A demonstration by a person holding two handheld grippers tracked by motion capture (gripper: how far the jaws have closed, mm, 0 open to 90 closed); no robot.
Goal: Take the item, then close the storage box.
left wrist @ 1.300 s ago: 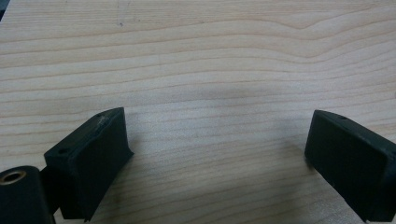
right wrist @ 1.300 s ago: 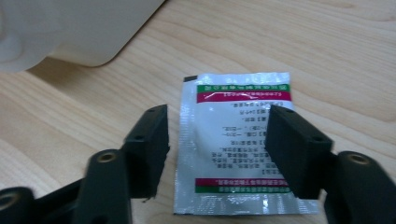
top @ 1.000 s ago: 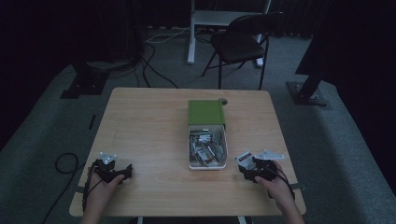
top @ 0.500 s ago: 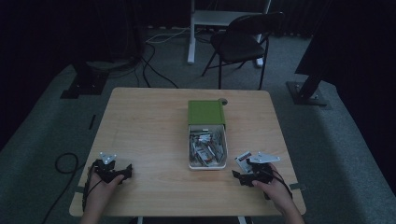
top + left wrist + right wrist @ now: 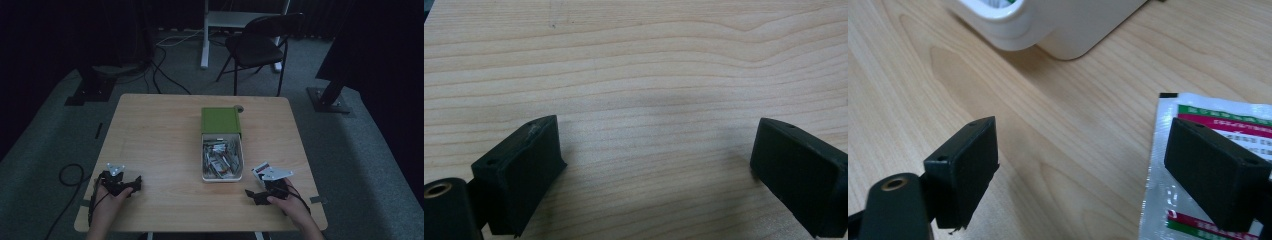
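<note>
Flat silver foil sachet with red and green print (image 5: 1198, 165) lies on pale wooden table (image 5: 160, 135) beside white plastic bin (image 5: 221, 176), partly under one jaw of right gripper (image 5: 1083, 165), spread wide. Best shifted sideways to straddle sachet edge, lowered flat to wood, then closed. Left gripper (image 5: 659, 165), also wide and empty, rests over bare wood.

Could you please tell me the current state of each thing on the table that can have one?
Left gripper: open, nothing between its jaws, over bare table.
Right gripper: open, one jaw over the packet.
Packet: flat on the table, outside the box.
White box: open, holding packets.
Green lid: slid back, off the opening.
</note>
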